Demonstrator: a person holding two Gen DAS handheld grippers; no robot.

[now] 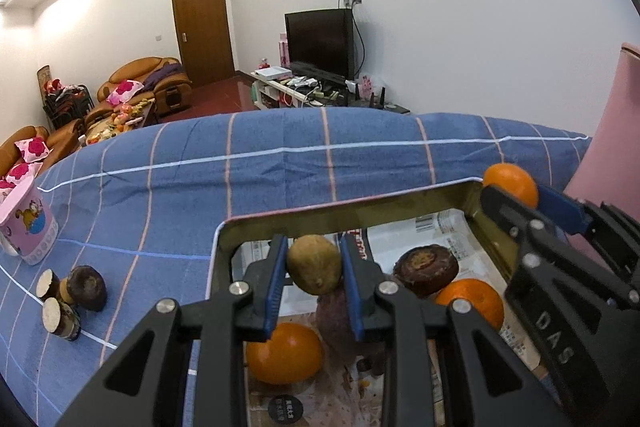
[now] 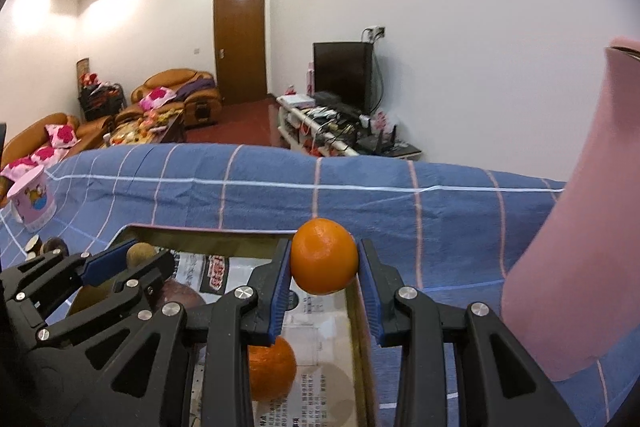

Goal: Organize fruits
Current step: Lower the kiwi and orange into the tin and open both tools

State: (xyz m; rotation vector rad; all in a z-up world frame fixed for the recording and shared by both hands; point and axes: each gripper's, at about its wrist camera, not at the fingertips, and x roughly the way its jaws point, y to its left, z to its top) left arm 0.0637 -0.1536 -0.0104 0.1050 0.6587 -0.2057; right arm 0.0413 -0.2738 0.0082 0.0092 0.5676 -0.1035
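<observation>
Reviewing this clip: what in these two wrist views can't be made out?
- Left wrist view: the purple item in the tin is mostly hidden behind the left gripper and its kiwi; its kind is unclear.
- Right wrist view: the lower orange is half covered by the right gripper's fingers.
- Both views: the print on the newspaper lining is too small to read.

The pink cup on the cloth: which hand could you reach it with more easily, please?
Probably the left: the left gripper, holding a kiwi, is nearer the pink cup than the right gripper, holding an orange.
</observation>
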